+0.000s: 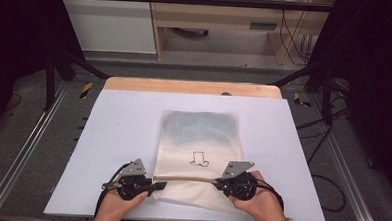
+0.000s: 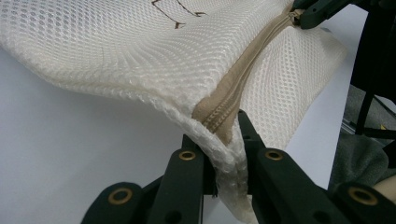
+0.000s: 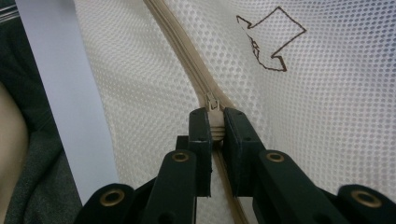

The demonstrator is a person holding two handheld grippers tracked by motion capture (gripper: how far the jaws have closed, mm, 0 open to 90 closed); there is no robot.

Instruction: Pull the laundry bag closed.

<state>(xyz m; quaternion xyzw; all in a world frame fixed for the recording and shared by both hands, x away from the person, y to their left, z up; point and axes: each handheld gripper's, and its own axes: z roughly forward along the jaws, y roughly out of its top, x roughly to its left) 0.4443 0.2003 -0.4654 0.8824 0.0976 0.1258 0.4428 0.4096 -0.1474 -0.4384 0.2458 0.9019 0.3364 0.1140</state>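
A cream mesh bag with a tan zipper lies on the white table, a small brown outline drawing on its top face. Its near end is lifted along the zipper line. My left gripper is shut on the bag's left corner, where the zipper ends. My right gripper is shut on the zipper pull at the bag's right side. In the left gripper view the zipper runs taut away to the other gripper. Something pale blue shows through the bag's far half.
The white table top has free room left and right of the bag. A wooden strip edges the far side. Dark frame legs stand at both far corners, with cables on the floor at the right.
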